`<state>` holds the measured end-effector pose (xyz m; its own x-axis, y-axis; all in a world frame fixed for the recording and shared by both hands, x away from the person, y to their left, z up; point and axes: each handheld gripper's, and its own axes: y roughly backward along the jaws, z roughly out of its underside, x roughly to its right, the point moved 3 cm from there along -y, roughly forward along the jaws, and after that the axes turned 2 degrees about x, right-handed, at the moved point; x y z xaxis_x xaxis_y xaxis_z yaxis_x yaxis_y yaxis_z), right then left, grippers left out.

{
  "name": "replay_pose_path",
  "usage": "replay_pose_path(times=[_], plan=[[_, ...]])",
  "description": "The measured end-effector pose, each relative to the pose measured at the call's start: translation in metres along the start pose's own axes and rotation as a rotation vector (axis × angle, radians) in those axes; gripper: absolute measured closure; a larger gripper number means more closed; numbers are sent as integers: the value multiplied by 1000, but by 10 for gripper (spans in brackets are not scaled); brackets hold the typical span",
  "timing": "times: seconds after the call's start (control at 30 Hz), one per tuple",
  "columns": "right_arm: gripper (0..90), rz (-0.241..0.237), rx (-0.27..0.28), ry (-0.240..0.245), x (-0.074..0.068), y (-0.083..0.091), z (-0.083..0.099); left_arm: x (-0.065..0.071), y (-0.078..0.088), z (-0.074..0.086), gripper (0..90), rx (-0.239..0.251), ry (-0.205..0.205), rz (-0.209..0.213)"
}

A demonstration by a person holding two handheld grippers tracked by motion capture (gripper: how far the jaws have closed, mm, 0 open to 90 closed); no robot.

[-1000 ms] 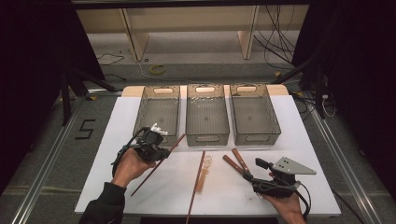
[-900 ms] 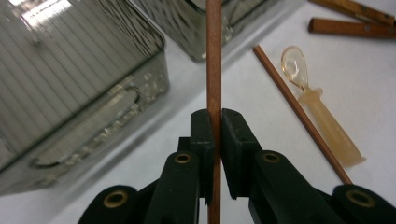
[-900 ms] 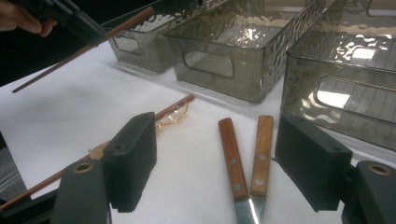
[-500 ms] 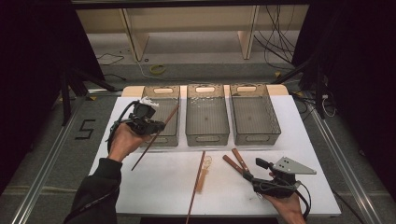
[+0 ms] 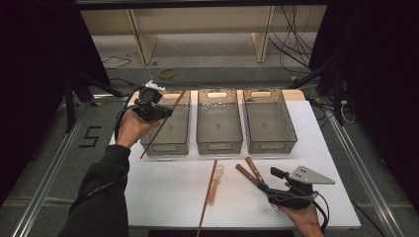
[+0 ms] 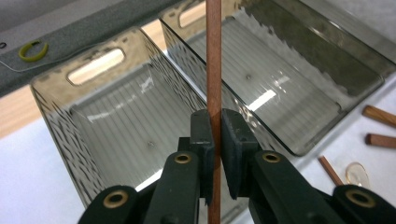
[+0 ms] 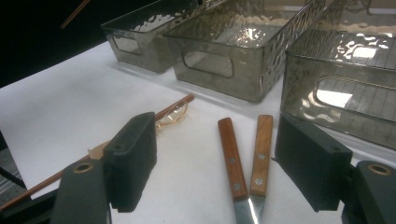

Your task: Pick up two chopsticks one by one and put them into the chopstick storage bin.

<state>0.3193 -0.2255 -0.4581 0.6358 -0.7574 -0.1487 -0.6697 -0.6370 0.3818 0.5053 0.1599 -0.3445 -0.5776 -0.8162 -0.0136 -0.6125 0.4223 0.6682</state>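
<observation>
Left gripper (image 5: 165, 111) raised over the table's far-left part, jaws clamped tight. Right gripper (image 5: 264, 183) low near the near-right edge, jaws spread wide.

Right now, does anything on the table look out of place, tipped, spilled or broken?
Nothing stands out. The three bins stand upright in a row and look empty. The left gripper is shut on a chopstick over the left bin. A second chopstick, a clear spoon and two wooden-handled knives lie loose, unspilled.
</observation>
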Motion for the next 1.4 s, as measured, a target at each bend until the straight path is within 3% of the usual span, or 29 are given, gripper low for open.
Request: replay_pose_path(times=[0.27, 0.5, 0.83, 0.9, 1.4], plan=[[303, -6, -3, 3, 1, -2, 1, -27, -7, -17, 830, 77, 39, -39], [303, -13, -7, -2, 1, -2, 1, -48, -19, -20, 830, 101, 77, -71], [303, -14, -8, -6, 0, -3, 2, -56, -39, -4, 830, 117, 101, -87], [303, -15, -8, -6, 0, -3, 2, -58, -42, -1, 830, 116, 118, -81], [303, -15, -8, -6, 0, -3, 2, -61, -57, 15, 828, 82, 132, -85]])
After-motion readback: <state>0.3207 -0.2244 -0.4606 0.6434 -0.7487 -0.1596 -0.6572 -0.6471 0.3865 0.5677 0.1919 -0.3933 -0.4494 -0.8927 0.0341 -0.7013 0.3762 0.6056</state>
